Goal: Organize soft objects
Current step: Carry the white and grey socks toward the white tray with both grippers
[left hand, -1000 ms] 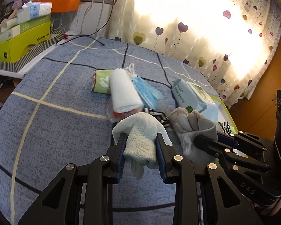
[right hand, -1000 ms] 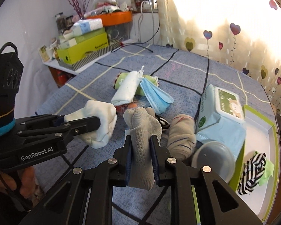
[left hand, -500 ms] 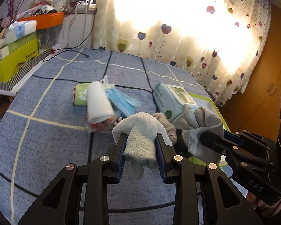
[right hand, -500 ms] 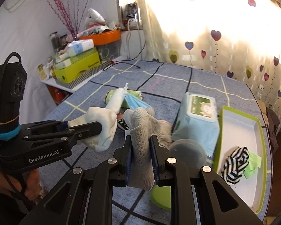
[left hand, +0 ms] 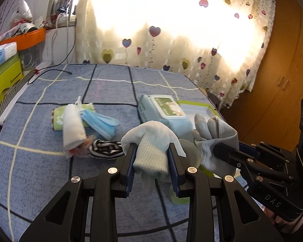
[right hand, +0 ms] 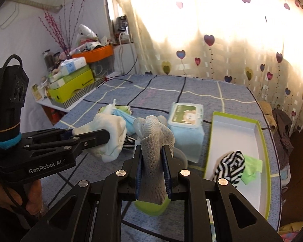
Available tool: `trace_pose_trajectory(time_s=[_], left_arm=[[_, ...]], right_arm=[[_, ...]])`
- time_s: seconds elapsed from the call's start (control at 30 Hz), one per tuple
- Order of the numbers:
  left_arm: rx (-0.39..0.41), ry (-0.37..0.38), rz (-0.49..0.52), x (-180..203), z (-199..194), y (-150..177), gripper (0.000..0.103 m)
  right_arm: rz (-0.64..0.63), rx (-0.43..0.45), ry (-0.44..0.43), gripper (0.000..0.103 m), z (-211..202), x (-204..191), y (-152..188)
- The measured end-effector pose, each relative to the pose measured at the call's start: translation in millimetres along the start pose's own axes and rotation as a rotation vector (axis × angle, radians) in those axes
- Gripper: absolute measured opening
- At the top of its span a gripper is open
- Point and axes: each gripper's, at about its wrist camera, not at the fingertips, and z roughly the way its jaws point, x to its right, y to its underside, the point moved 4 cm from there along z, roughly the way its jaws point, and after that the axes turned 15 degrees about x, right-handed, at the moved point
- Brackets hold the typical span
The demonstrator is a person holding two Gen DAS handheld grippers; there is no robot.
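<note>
My left gripper (left hand: 152,149) is shut on a white knitted glove (left hand: 153,141), held above the blue checked table (left hand: 40,171). My right gripper (right hand: 152,151) is shut on a grey glove (right hand: 155,135); it also shows at the right of the left wrist view (left hand: 214,153) with the grey glove (left hand: 216,133). The left gripper (right hand: 109,134) with the white glove (right hand: 111,133) appears at the left of the right wrist view. A white tray with a green rim (right hand: 238,129) lies on the table's right side. It holds a striped sock (right hand: 230,165) and a green cloth (right hand: 252,169).
On the table lie a wet wipes pack (right hand: 185,123), a blue face mask (left hand: 99,123), a rolled white cloth (left hand: 72,127), a green towel (left hand: 56,119) and a striped sock (left hand: 105,148). A green lidded cup (right hand: 151,205) stands under the right gripper. Boxes (right hand: 70,84) crowd the left shelf.
Both grippers have risen and swung to the right with their gloves still held. The green-rimmed tray has come into view, and the pile of cloths has slid left.
</note>
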Motion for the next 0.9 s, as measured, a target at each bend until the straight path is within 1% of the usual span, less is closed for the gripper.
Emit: trace_pose_trajectory(time_s=[0.53, 0.7, 0.9], left_arm=[[-0.01, 0.11, 0.088, 70.9, 19.8, -11.2, 0.031], [-0.013, 0.139, 0.103, 88.4, 24.8, -13.3, 0.031], [-0.03, 0.159, 0.116, 105.4, 31.9, -9.2, 0.031]], right_arm=[[0.056, 0.041, 0.099, 0.018, -33.5, 58.9, 0.0], [0.081, 0.047, 0.145, 0.018, -44.0, 80.8, 3.3], [0.107, 0.049, 0.175, 0.018, -54.0, 99.7, 8.9]])
